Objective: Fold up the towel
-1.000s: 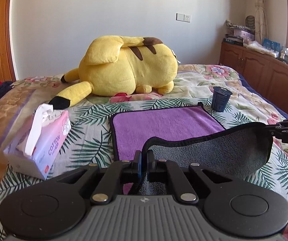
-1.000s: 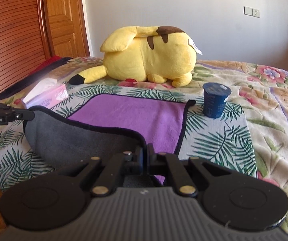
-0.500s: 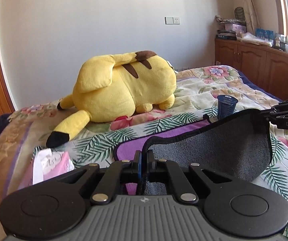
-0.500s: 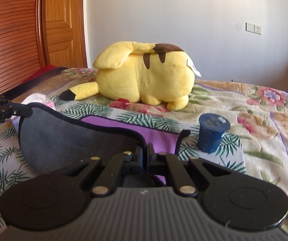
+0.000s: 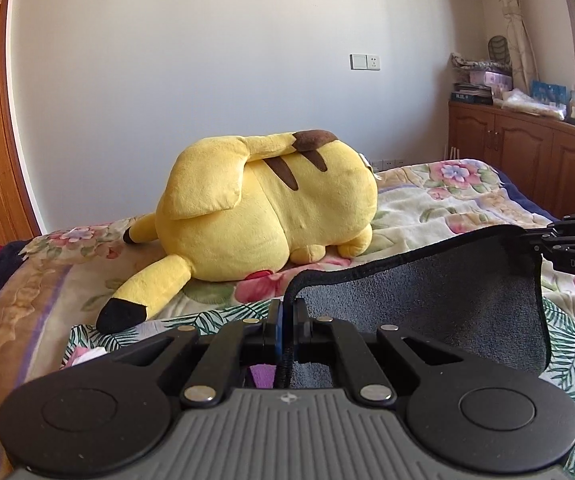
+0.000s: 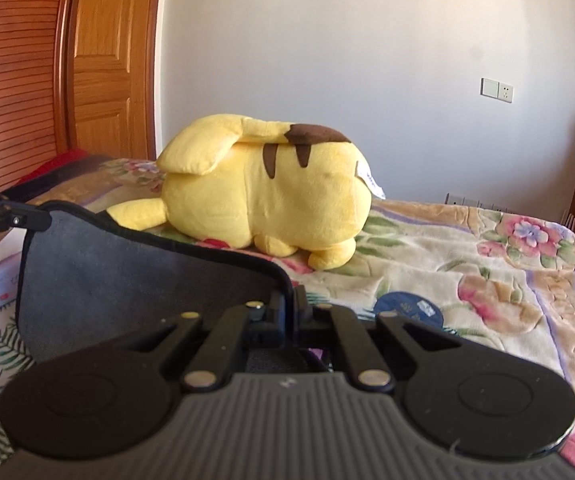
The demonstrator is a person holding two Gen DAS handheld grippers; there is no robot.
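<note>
The towel (image 5: 439, 300) is purple on one face and grey on the other, with a black hem. Its near edge is lifted off the bed and hangs between my two grippers, grey side toward me. My left gripper (image 5: 286, 312) is shut on the towel's left near corner. My right gripper (image 6: 287, 304) is shut on the right near corner. In the right wrist view the grey towel (image 6: 127, 276) stretches left to the other gripper (image 6: 27, 218). In the left wrist view the right gripper (image 5: 543, 236) pinches the far corner. The purple face is almost hidden.
A big yellow plush toy (image 5: 263, 208) lies on the floral bedspread (image 5: 447, 200) behind the towel. A blue cup (image 6: 407, 308) stands right of the towel. A tissue box (image 6: 1, 272) lies at the left. Wooden cabinets (image 5: 527, 152) line the right wall.
Both grippers have risen and moved forward with the towel's near edge. The purple face, the cup and the tissue box have dropped mostly out of view.
</note>
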